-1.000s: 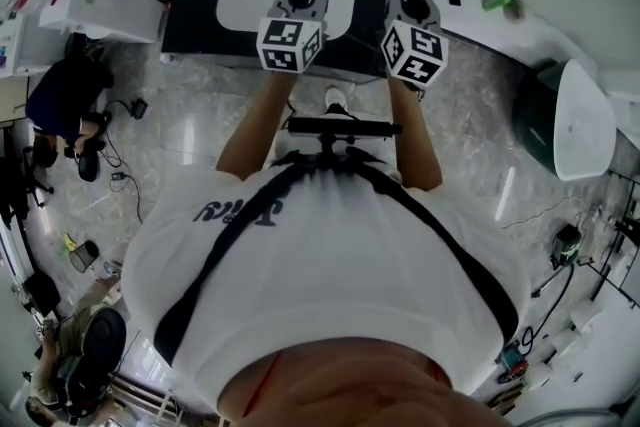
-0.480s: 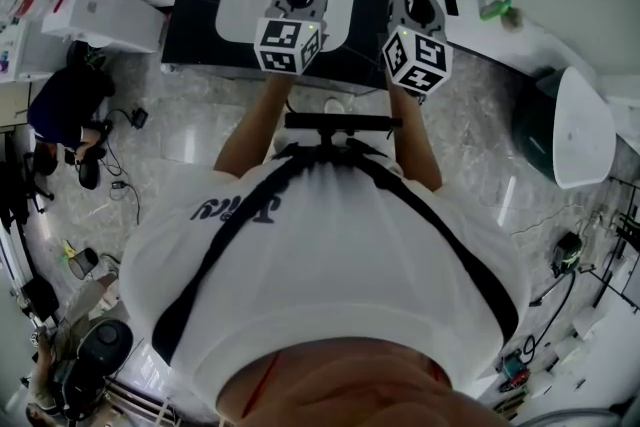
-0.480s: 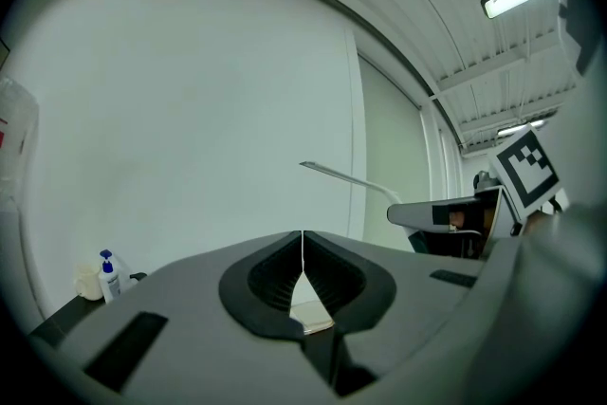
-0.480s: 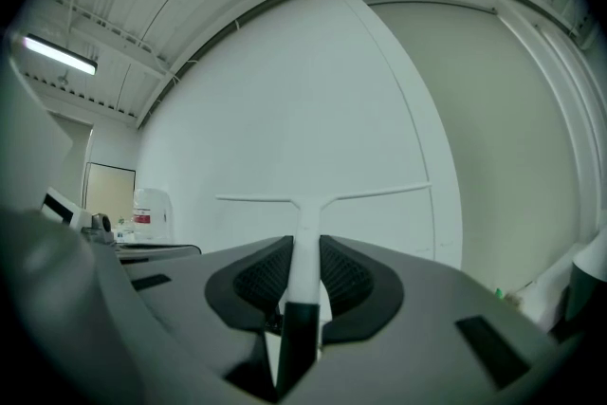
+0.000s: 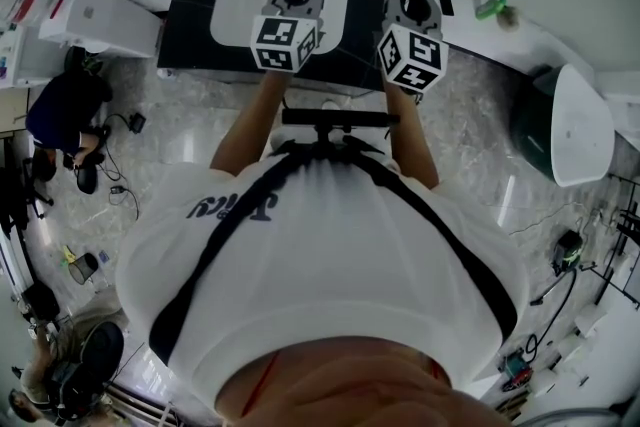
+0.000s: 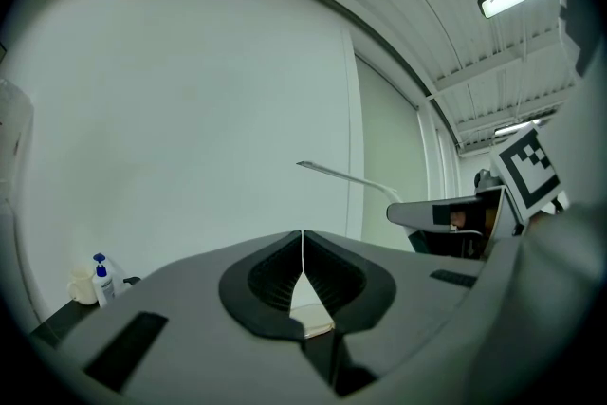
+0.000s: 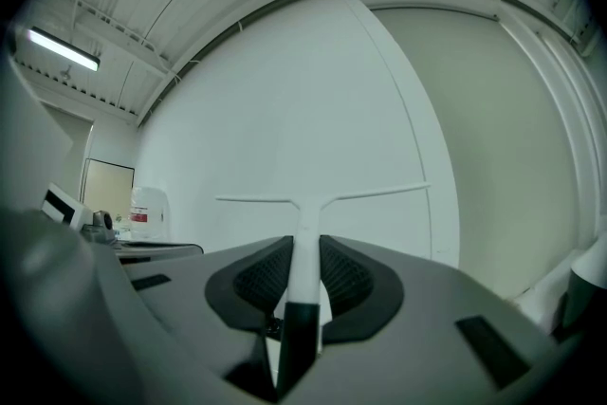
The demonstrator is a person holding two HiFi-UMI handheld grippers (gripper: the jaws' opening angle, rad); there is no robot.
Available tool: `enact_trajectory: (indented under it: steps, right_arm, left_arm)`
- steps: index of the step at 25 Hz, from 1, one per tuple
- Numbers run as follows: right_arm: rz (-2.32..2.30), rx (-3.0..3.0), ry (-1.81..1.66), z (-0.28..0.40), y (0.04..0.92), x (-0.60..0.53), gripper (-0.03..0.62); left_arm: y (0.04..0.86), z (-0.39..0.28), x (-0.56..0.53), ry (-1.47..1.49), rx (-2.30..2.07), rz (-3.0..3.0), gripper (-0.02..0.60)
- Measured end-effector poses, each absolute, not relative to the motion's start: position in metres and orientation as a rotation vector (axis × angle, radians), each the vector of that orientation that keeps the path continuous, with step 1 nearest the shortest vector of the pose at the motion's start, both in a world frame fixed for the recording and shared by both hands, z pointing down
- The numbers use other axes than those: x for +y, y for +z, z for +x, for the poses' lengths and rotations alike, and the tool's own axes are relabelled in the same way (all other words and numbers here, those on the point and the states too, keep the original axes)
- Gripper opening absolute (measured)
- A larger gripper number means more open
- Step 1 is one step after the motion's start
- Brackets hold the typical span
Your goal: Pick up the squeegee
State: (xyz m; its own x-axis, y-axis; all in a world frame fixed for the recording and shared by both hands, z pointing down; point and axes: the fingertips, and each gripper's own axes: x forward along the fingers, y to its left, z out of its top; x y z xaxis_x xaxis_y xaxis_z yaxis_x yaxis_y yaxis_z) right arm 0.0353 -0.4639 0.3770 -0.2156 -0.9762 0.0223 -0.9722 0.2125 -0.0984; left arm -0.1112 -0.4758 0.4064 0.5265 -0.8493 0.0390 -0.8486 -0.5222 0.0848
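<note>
Squeegee (image 7: 305, 209) up — right gripper (image 7: 303, 251) has it

Its jaws are clamped on the white handle, with the blade held out ahead above the dark tabletop (image 5: 190, 10). The left gripper (image 6: 303, 247) has its jaws together, empty. Both have risen slightly in the past second — the pick-up looks complete.

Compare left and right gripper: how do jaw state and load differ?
Left gripper: jaws closed tip to tip. Right gripper: jaws held apart by the handle they clamp. Left gripper carries nothing; right gripper carries the squeegee, with its blade crosswise ahead. Shared: both point level at the white wall.
</note>
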Motion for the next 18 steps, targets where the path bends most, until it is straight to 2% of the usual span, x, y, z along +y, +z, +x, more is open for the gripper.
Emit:
enact_trajectory:
  steps: [18]
  right_arm:
    - [-1.946, 2.426, -0.144, 0.049, 0.384, -0.458, 0.097]
  left_arm:
    - [0.403, -0.097, -0.467, -0.012, -1.488, 2.675, 0.014]
